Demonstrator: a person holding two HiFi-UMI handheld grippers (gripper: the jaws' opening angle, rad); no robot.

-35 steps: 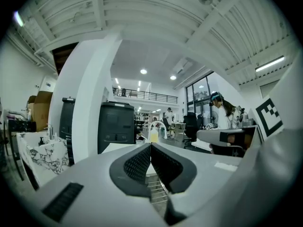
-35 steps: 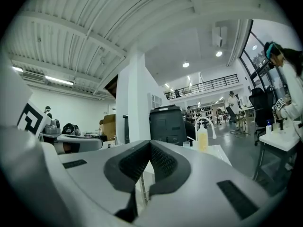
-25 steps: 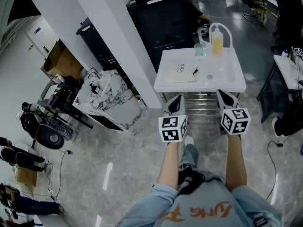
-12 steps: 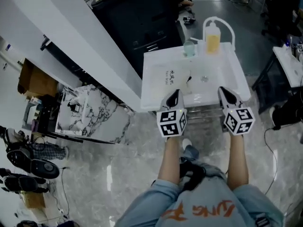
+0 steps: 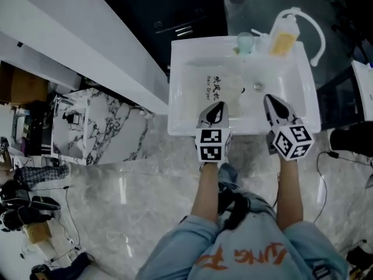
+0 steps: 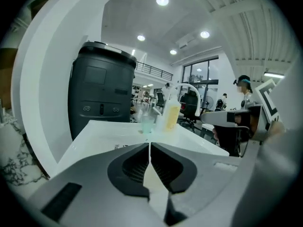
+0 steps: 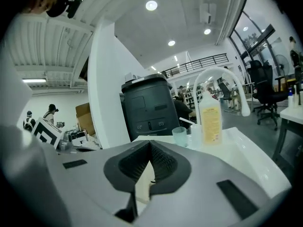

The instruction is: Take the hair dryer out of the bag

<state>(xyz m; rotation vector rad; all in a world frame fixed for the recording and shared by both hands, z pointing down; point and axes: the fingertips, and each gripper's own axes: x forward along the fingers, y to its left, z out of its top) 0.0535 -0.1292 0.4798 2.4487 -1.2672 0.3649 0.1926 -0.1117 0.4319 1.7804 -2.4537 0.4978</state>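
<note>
A pale bag [image 5: 224, 89] with dark "Hair Dryer" print lies flat in the white basin-like table [image 5: 180, 124]. No hair dryer shows outside it. My left gripper [image 5: 220, 105] is shut and empty, its tips over the table's front part, just short of the bag. My right gripper [image 5: 267, 98] is also shut and empty, to the right of the bag. In the left gripper view the shut jaws [image 6: 149, 144] point across the table, with the bag's print [image 6: 120, 147] ahead. The right gripper view shows its shut jaws [image 7: 150, 144] with nothing between them.
At the table's far edge stand a clear cup [image 5: 245, 41], a bottle of yellow liquid [image 5: 284, 39] and a curved white spout [image 5: 312, 28]. A black cabinet [image 5: 169, 10] is behind, a white pillar [image 5: 70, 34] and a marbled box [image 5: 93, 127] to the left.
The person has stepped up to the white table. Both shut grippers moved forward from short of its front edge to over its surface, near the bag.
</note>
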